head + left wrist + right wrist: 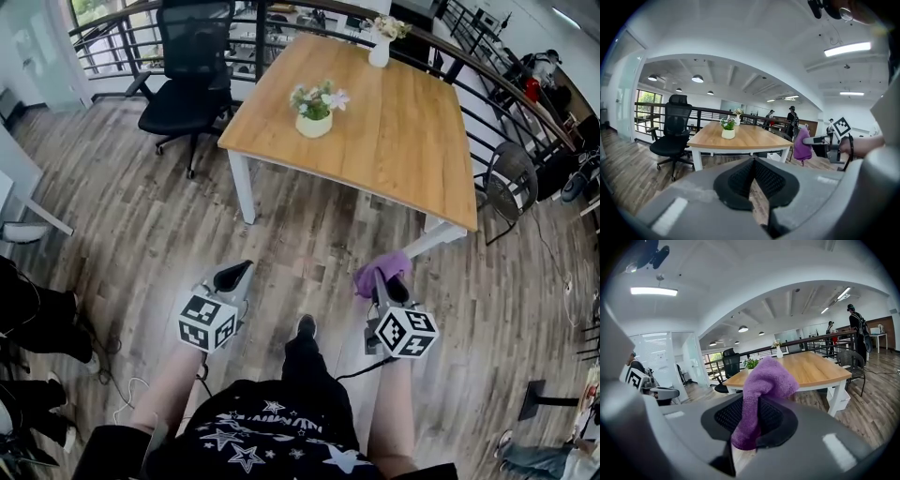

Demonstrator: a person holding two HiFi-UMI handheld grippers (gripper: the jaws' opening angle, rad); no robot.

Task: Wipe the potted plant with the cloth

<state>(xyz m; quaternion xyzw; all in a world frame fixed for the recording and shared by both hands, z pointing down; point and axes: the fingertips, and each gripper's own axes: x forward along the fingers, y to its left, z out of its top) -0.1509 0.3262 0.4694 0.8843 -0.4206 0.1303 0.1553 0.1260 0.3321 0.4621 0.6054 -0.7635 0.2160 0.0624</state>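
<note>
A small potted plant (315, 108) with green leaves and pale flowers stands in a cream pot near the front left corner of the wooden table (403, 141); it also shows in the left gripper view as the potted plant (727, 128) and far off in the right gripper view (750, 364). My right gripper (384, 278) is shut on a purple cloth (379, 271), which bunches up over the jaws (761, 390). My left gripper (236, 276) is shut with nothing in it. Both grippers hang over the floor, short of the table.
A black office chair (187, 75) stands left of the table. A white vase of flowers (380, 42) sits at the table's far end. A black railing (112, 37) runs behind. A mesh chair (511, 183) is at the right; people stand beyond.
</note>
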